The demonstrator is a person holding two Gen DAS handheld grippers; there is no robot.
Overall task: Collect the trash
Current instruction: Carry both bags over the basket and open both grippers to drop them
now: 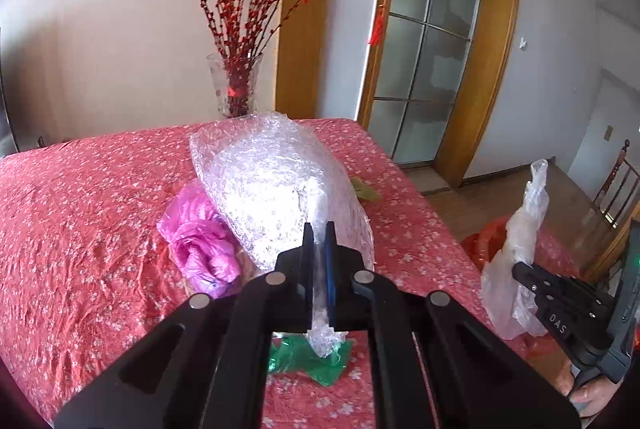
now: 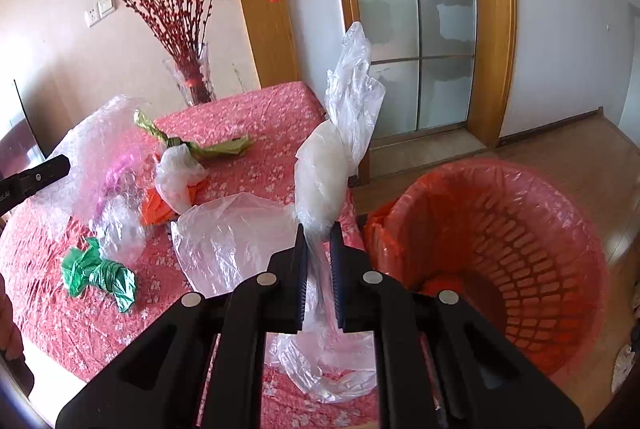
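- Pinching a big sheet of bubble wrap (image 1: 276, 189), your left tool (image 1: 319, 241) has its jaws squeezed tight on a thin bit of it
- Most of that bubble wrap puffs up in front of the left tool, over the pink flowery surface (image 1: 80, 209)
- Your right tool (image 2: 319, 241) has its jaws nearly closed on a clear plastic bag (image 2: 332, 157); the bag sticks up tall above the jaws and more of it hangs down below
- Just to the right of your right tool is a red basket (image 2: 520, 249) with a thin red bag lining it, standing on the wooden floor beside the surface
- More trash lies on the surface: a pink bag (image 1: 200, 241) beside the bubble wrap, a green bag (image 2: 100, 273) near the front, another clear bag (image 2: 232, 241) lying flat, an orange scrap (image 2: 154, 207) with a small white bag (image 2: 176, 177) on it, and yellow-green leaves (image 2: 216, 149)
- At the back stands a glass vase (image 1: 236, 85) of red twigs
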